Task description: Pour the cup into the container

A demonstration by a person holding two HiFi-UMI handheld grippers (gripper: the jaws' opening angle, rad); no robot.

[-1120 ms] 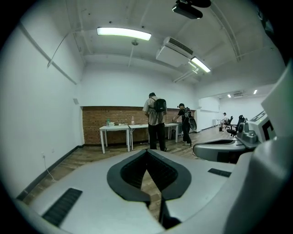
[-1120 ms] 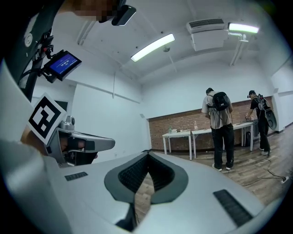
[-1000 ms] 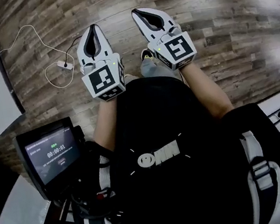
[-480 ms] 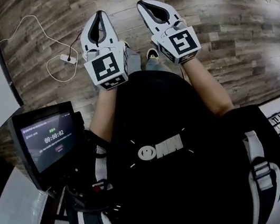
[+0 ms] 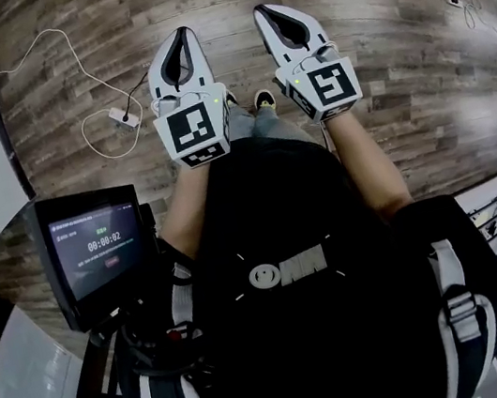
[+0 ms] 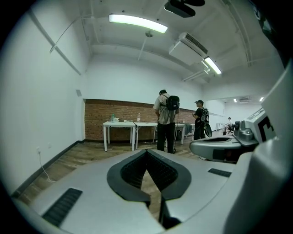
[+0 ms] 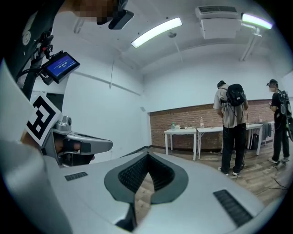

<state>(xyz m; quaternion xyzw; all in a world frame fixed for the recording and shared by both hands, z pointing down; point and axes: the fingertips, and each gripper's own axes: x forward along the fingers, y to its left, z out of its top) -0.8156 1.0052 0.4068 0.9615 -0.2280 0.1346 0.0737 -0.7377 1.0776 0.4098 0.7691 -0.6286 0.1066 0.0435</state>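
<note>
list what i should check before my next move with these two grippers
1. Left gripper empty: ok, jaws together, nothing between them.
2. Right gripper empty: ok, jaws together, nothing between them.
3. Cup within reach: not ok, the head view shows only bare wood floor beyond both grippers.
4. Container located: cannot tell, the white tables by the brick wall carry items too small to identify.
5. Way to the tables free: not ok, two people with backpacks stand in front of them.
6. Footing: ok, the white cable lies off to the left of the feet.
</note>
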